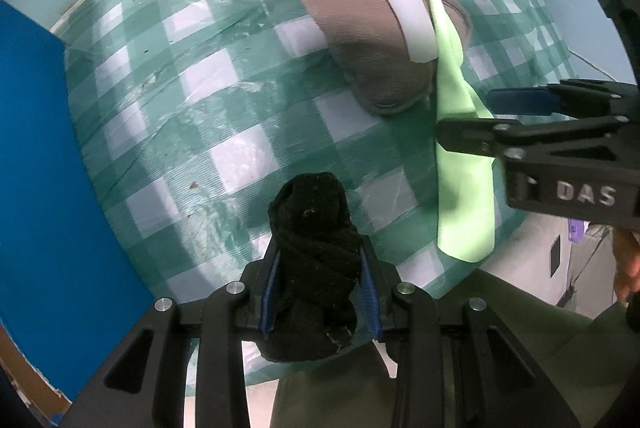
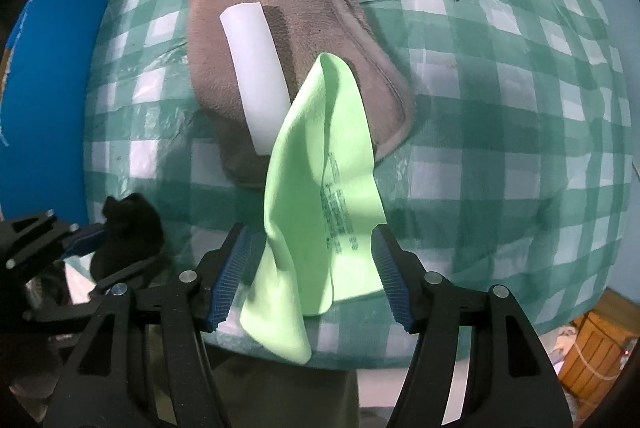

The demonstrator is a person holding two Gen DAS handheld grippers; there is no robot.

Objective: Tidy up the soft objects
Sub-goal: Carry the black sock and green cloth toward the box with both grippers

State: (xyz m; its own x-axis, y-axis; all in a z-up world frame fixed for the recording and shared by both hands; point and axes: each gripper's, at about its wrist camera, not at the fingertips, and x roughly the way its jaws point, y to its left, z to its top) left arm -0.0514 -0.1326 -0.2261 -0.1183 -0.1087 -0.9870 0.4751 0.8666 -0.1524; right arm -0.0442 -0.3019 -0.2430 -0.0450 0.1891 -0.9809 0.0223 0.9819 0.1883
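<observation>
My left gripper (image 1: pixel 318 274) is shut on a rolled black sock (image 1: pixel 312 260), held over the table's near edge; it also shows in the right wrist view (image 2: pixel 128 232). My right gripper (image 2: pixel 310 272) is open, its jaws on either side of a light green cloth (image 2: pixel 320 204) that hangs over the near table edge. The cloth's far end lies against a grey-brown fabric pouch (image 2: pixel 288 40) with a white foam strip (image 2: pixel 256 68) on top. In the left wrist view the pouch (image 1: pixel 340 8), strip (image 1: pixel 404 4), cloth (image 1: pixel 464 180) and right gripper (image 1: pixel 464 116) are at right.
The table wears a green-and-white checked plastic cover (image 1: pixel 200 100), also in the right wrist view (image 2: pixel 500 108). A blue panel (image 1: pixel 36 168) stands along the left side. A wooden crate (image 2: pixel 596 352) sits on the floor at lower right.
</observation>
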